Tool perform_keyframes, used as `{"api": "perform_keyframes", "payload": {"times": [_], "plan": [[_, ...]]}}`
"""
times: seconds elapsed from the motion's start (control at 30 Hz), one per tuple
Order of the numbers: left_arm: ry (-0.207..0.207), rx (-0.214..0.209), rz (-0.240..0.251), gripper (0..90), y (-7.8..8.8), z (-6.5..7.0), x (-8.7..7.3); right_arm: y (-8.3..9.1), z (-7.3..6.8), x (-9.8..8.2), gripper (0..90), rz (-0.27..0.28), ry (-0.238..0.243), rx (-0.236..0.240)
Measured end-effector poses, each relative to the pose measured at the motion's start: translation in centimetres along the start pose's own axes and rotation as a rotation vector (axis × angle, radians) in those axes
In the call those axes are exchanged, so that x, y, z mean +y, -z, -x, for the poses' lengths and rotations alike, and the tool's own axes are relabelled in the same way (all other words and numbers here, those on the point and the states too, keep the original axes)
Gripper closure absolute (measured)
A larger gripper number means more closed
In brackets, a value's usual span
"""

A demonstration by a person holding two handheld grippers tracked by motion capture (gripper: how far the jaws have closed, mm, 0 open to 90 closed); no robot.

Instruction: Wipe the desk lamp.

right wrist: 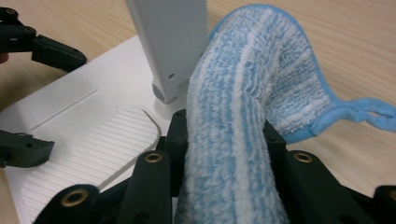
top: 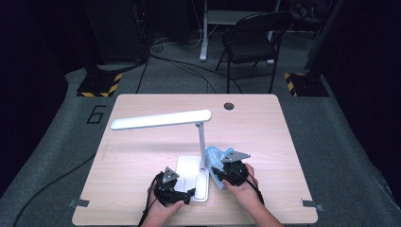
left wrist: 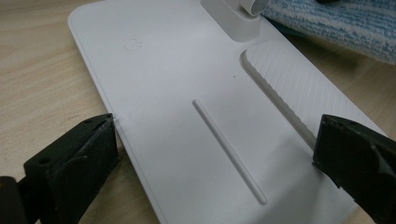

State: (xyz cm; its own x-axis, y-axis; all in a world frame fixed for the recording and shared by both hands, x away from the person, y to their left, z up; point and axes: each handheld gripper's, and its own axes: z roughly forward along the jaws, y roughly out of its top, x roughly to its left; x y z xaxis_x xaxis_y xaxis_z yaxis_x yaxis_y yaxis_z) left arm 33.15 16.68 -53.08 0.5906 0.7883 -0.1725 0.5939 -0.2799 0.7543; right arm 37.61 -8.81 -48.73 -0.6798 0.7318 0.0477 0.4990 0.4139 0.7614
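Right gripper (right wrist: 224,154) is clenched on the blue-and-white striped terry cloth (right wrist: 243,93), the fabric bunched thick between its black jaws. The cloth arches up from the grip and drapes over toward the white flat-stemmed lamp post (right wrist: 170,46), touching its side right by the foot. The cloth's far end w/ a blue-trimmed loop lies on the light wood table (right wrist: 327,37).

From the high view, the cloth (top: 218,156) sits just right of the post, at the back right corner of the white rectangular plastic lamp base (top: 188,166).

Left gripper (left wrist: 210,154) straddles the base's front end: jaws spread wide, left pad at the base's edge (left wrist: 112,121), right pad over the ribbed tray area (left wrist: 289,88). Can't tell if the pads actually press, looks released.

White bar-shaped lamp head (top: 161,119) hangs out to the left over the table, well above the left gripper (top: 171,187).
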Motion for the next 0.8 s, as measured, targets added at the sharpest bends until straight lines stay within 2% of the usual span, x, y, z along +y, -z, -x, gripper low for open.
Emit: {"api": "perform_keyframes", "payload": {"times": [0.13,0.17,0.2,0.4,0.6,0.67,0.77,0.8], "plan": [[0.0,0.0,0.0,0.0,0.0,0.0,0.0,0.4,0.5,-0.1,65.6,0.002,-0.017,-0.024],[0.0,0.0,0.0,0.0,0.0,0.0,0.0,0.5,0.7,-0.2,65.6,0.002,-0.007,-0.03],[0.0,0.0,0.0,0.0,0.0,0.0,0.0,0.6,0.7,-0.2,65.6,0.0,-0.022,-0.033],[0.0,0.0,0.0,0.0,0.0,0.0,0.0,0.3,0.6,-0.6,65.6,-0.019,-0.006,-0.052],[0.0,0.0,0.0,0.0,0.0,0.0,0.0,-0.5,-0.4,-1.0,65.7,-0.024,-0.011,-0.034],[0.0,0.0,0.0,0.0,0.0,0.0,0.0,-0.8,-0.9,-1.3,65.8,-0.027,-0.029,-0.004],[0.001,-0.001,-0.001,0.0,0.0,0.0,0.0,-1.0,-1.2,-1.5,65.8,-0.023,-0.018,0.0],[0.0,0.001,0.0,0.0,0.0,0.0,0.0,-1.0,-1.6,-1.6,65.8,-0.025,-0.047,0.006]]}}
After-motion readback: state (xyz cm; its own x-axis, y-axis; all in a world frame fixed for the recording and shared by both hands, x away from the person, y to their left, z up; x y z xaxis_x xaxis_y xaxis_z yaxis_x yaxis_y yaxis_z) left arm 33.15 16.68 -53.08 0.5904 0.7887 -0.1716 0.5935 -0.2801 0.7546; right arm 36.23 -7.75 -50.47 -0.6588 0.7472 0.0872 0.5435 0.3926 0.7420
